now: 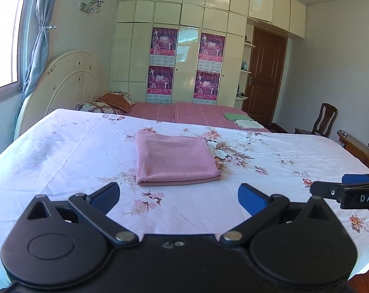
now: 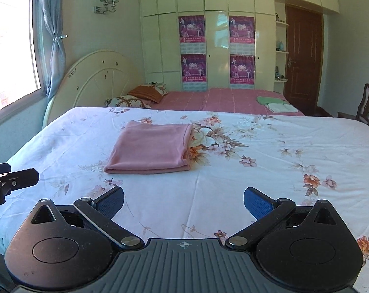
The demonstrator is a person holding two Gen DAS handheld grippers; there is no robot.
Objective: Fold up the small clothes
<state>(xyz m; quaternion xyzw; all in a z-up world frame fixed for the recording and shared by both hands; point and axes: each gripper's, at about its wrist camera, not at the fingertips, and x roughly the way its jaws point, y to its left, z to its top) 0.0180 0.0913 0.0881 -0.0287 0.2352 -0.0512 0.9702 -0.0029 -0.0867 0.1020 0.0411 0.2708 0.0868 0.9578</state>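
A pink cloth (image 1: 174, 157) lay folded into a neat, flat square on the bed (image 1: 62, 151). It sat near the middle of the white sheet with flowers on it, and its right edge lay over a big bunch of printed flowers.

The left gripper (image 1: 179, 196) was held up over the near part of the bed. Its jaws stood wide apart, and nothing was between them. The blue pads (image 1: 251, 199) faced each other across bare sheet. The pink cloth was a little way in front of them, not touching.

The right gripper (image 2: 183, 201) was beside the left one, over the same near edge of the bed. Its jaws were wide apart too, and they held nothing. The pink cloth lay in front of it and off to the left.

Behind the flowery bed was another bed with a pink cover (image 1: 199, 113). Two pillows (image 1: 106, 103) lay at its left end, by a round white headboard (image 1: 72, 83). A small pile of green and white clothes (image 1: 243, 120) sat at its right end. At the back stood a tall white wardrobe (image 1: 184, 36) with four purple posters (image 1: 163, 41) on it, and a brown door (image 1: 264, 78) beside it. A wooden chair (image 1: 323, 119) stood by the right wall. A window with a blue curtain (image 1: 39, 39) was on the left.
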